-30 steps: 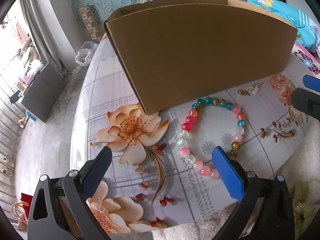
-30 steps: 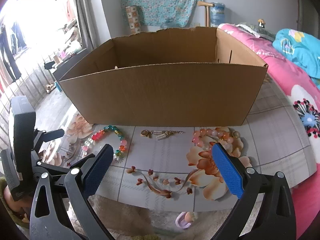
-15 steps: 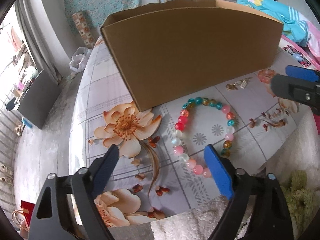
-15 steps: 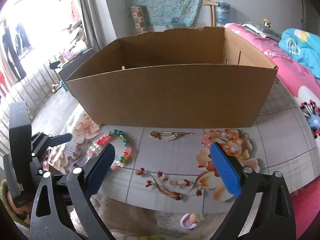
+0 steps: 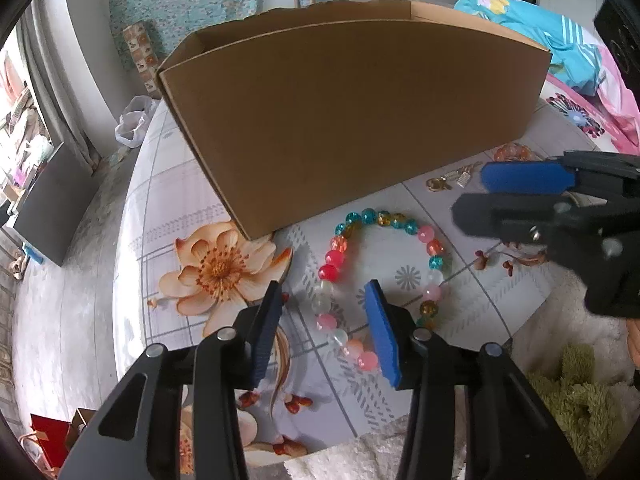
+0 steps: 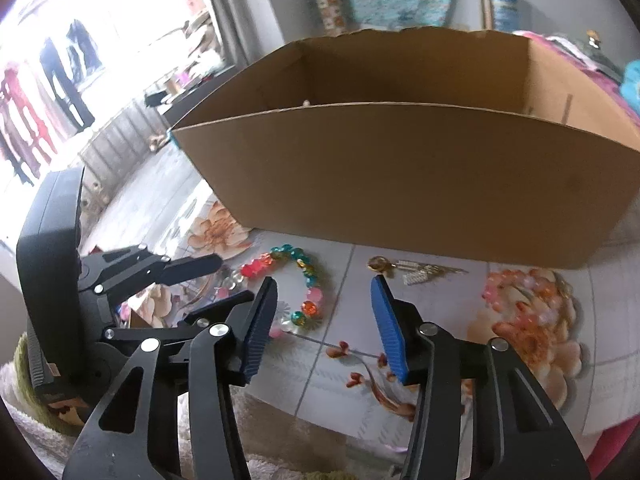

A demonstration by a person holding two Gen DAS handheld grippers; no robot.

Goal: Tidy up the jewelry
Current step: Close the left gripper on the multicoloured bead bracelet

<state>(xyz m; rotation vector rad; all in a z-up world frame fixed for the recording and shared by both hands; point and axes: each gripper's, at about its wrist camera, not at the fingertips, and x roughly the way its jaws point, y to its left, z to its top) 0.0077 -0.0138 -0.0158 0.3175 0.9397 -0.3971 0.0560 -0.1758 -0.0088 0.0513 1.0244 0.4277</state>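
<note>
A bracelet of many-coloured beads [image 5: 424, 235] [image 6: 310, 306] lies flat on the flowered tablecloth in front of a tall open cardboard box [image 5: 340, 120] [image 6: 400, 180]. My left gripper [image 5: 323, 300] [image 6: 228, 280] hangs over the ring's left side. Its jaws are closing, with beads showing in the gap and the pads clear of them. My right gripper [image 6: 324, 292] [image 5: 472, 196] is over the ring's right side, jaws also closing, gripping nothing. A small gold and silver piece [image 5: 448, 178] [image 6: 412, 270] and an orange-pink bead bracelet [image 5: 514, 152] [image 6: 528, 292] lie further right.
The table [image 5: 160, 184] curves off to bare floor on the left. A fluffy white and green cloth [image 5: 560, 400] lies at the near edge. Pink and turquoise bedding [image 5: 560, 40] rises at the right behind the box.
Both grippers' jaws have narrowed from wide apart. The right gripper has swung left towards the many-coloured bracelet and now looms large in the left wrist view. The jewelry has not moved.
</note>
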